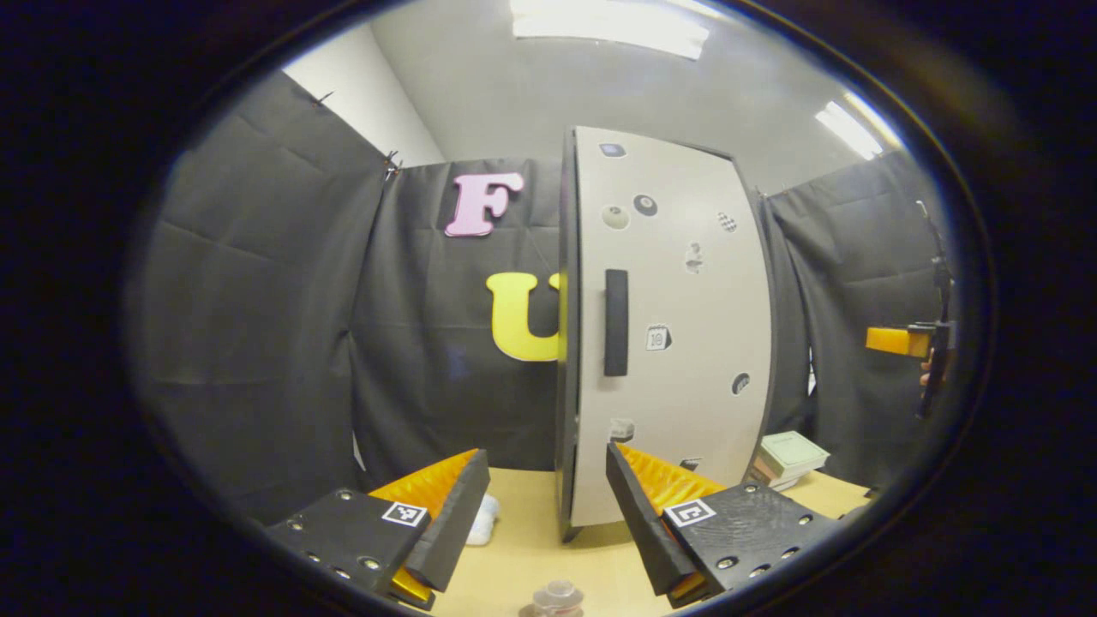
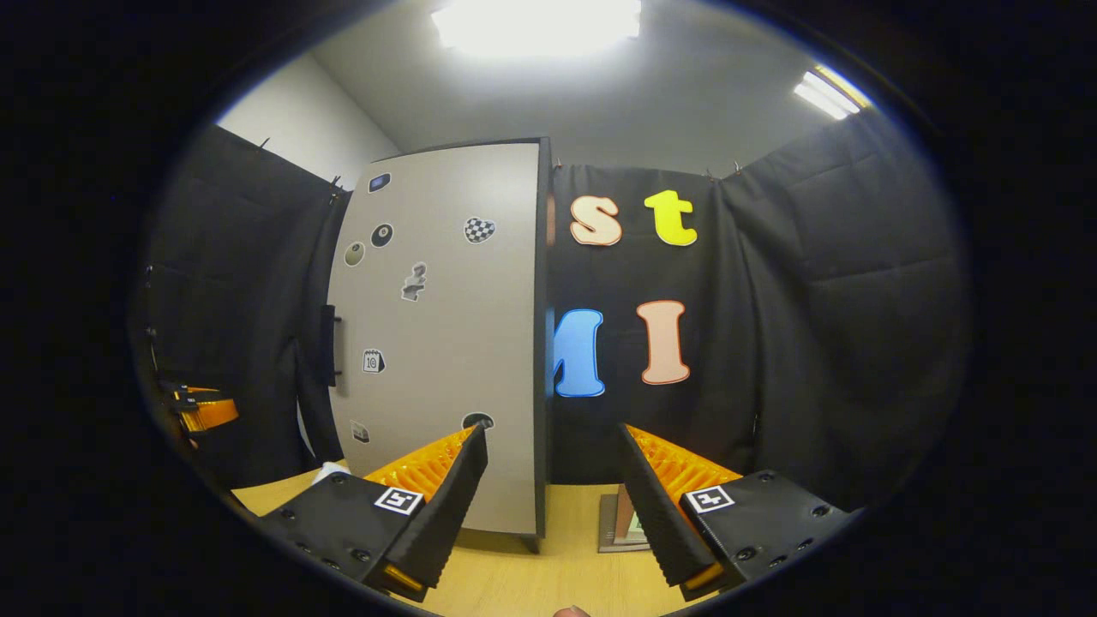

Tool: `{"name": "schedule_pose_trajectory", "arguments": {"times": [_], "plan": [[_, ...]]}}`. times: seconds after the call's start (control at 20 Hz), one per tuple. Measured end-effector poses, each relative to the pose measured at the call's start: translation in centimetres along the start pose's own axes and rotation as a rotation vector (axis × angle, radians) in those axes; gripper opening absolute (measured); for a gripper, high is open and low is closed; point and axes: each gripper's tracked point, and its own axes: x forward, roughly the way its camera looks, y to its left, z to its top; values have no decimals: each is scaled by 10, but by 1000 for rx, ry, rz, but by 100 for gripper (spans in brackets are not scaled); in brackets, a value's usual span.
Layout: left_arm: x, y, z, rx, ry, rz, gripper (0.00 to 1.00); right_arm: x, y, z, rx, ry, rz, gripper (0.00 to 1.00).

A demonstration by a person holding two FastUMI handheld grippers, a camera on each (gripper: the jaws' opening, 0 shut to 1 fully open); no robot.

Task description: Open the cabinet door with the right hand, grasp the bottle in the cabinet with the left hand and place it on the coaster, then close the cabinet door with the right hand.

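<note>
A: Where are the tongs?
B: Left gripper and right gripper both hover level above the pale wooden table, fingers spread apart, empty.
A: And the tall grey sticker-covered cabinet?
B: Door closed, black handle untouched; a small clear bottle top sits below the left gripper.

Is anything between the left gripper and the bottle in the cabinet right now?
Yes. The cabinet door is closed in front of the open left gripper, so the bottle behind it is hidden. The handle is untouched.
</note>
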Motion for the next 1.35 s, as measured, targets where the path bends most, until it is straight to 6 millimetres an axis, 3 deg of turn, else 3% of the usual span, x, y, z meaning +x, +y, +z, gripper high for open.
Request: {"name": "schedule_pose_trajectory", "arguments": {"times": [0.25,0.5,0.65,0.8,1.35], "plan": [[-19,-39,10,17,-3,15,83,-23,-43,-10,32,-1,-3,95],[-49,-48,15,54,1,72,83,-44,-71,-21,44,13,-5,95],[-64,-43,21,64,-6,81,87,-46,-71,-17,57,8,4,95],[-74,-36,26,70,-14,87,84,-54,-74,-13,53,-3,-6,95],[-105,12,33,81,-23,107,87,-74,-44,2,38,-32,-12,95]]}}
